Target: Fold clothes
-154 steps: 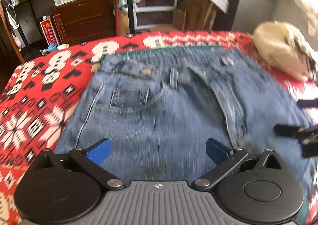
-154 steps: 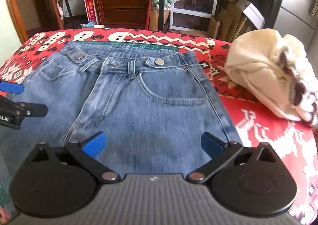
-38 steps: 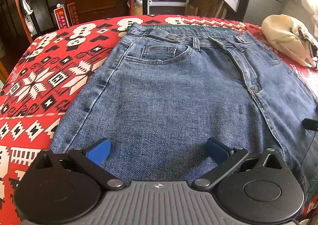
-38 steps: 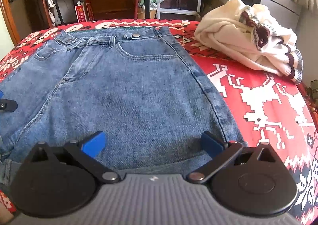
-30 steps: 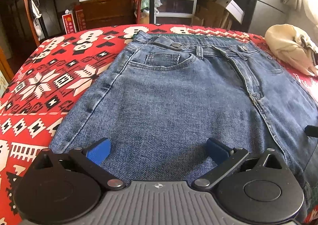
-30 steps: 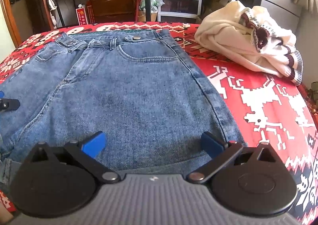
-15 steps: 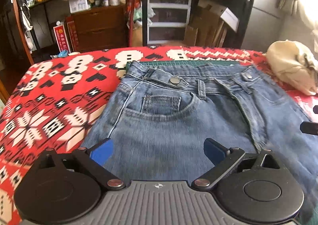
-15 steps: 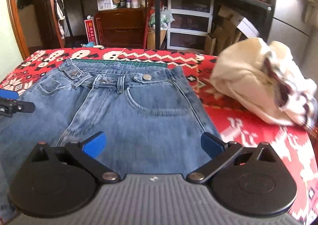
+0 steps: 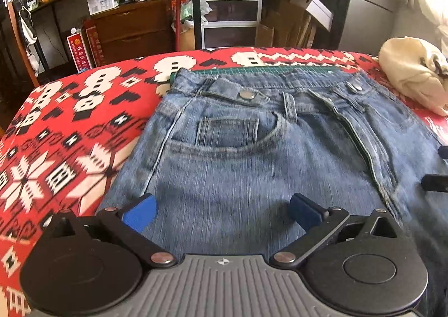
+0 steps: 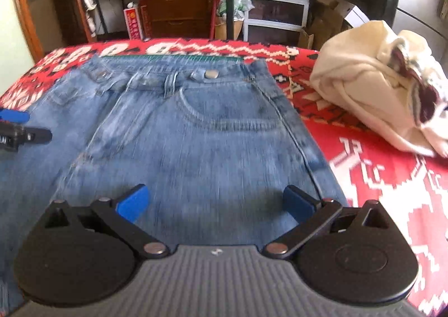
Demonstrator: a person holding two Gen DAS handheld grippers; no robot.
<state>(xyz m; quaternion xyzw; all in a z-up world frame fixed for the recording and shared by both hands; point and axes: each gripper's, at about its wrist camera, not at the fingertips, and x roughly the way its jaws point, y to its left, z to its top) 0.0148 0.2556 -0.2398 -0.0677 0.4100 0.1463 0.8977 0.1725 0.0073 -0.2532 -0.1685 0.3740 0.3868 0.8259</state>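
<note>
Both tongs have swept up toward the waistband, left gripper (image 9: 222, 212) and right gripper (image 10: 215, 203) gaping wide and empty over the jeans (image 9: 252, 154), which lie flat, front up, no fold visible, on the red blanket (image 9: 70, 126).

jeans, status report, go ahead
Left gripper and right gripper both open, empty, over the jeans. Jeans flat, unfolded, waistband far side. Cream sweater bundled to the right, clear of the denim.
</note>
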